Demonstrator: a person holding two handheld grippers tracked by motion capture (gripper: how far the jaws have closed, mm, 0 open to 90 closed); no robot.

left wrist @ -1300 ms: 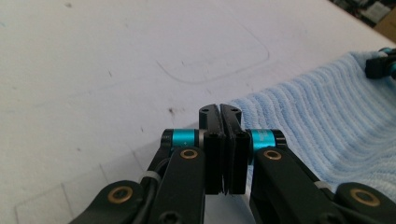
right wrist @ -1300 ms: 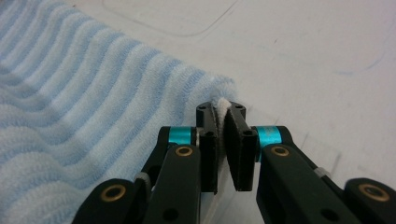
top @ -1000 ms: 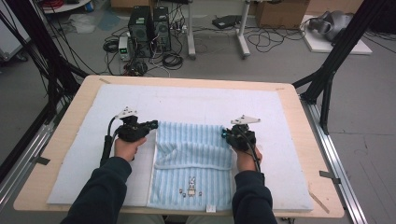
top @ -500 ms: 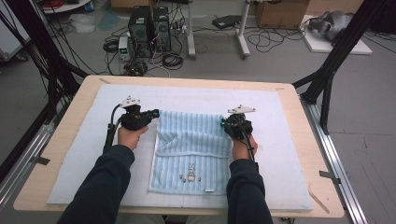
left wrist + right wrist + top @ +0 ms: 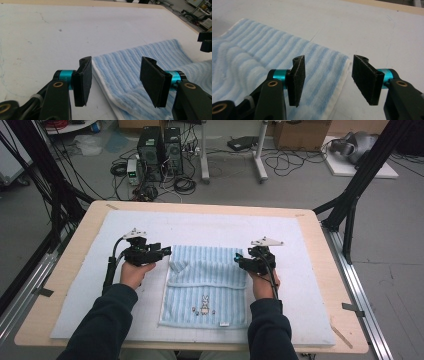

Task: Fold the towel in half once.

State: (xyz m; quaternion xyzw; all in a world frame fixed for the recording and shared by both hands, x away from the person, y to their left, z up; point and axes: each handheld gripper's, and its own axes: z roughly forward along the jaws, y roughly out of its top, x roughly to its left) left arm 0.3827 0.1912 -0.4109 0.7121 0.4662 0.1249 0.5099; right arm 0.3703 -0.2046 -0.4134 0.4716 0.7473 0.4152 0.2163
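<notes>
Your 2 grippers sit at the far corners of the blue striped towel (image 5: 207,287), which lies folded on the white mat (image 5: 80,290) covering the wooden table (image 5: 50,285), roughly in the middle of the mat and closer to your edge than to the far one. The towel's near half shows a small embroidered rabbit (image 5: 204,303) and a white tag (image 5: 224,323) at the hem.

Your left gripper (image 5: 162,253) hovers at the towel's far-left corner, where the cloth is rumpled into a small raised fold. In the left gripper view its jaws have just been opening and now stand spread apart; the towel's white-edged corner (image 5: 130,82) lies on the mat below and between them, and neither pad presses on it.

Your right gripper (image 5: 239,260) is at the far-right corner. In the right gripper view its jaws have also just been opening and stand equally spread; the towel's edge (image 5: 329,82) runs under the gap, with the left pad over the striped cloth and the right pad over bare mat. Nothing is pinched there either.

Both of your hands rest low beside the towel's side edges, sleeves coming in from the near side of the table. The towel lies free on the mat, with ripples across its far part.
</notes>
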